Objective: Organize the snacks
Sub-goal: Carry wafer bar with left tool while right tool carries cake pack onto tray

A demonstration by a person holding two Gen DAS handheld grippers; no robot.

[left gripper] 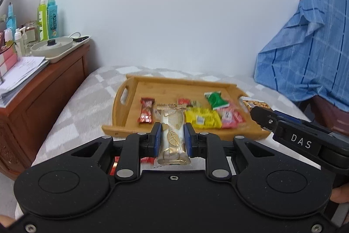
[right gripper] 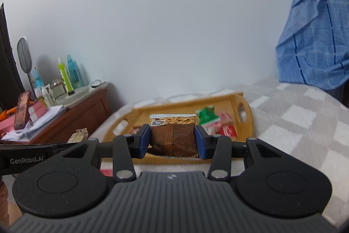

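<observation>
Left gripper (left gripper: 173,137): blue pads clamped on white-and-gold wrapped snack (left gripper: 173,134), held lengthwise, clear of the bed. Right gripper (right gripper: 172,140): pads clamped on brown packet (right gripper: 174,139), nut picture at its far end. Beyond both: wooden tray (left gripper: 165,85) w/ cut-out handles, on grey-white checked blanket (left gripper: 72,115). In tray, left to right: red bar (left gripper: 146,110), yellow packets (left gripper: 202,117), green packet (left gripper: 216,99), pink packets (left gripper: 231,116). Far left: wooden cabinet (left gripper: 43,88) w/ bottles (left gripper: 47,16) and papers (left gripper: 24,68). Far right: blue striped cloth (left gripper: 305,54). Rear: white wall.
</observation>
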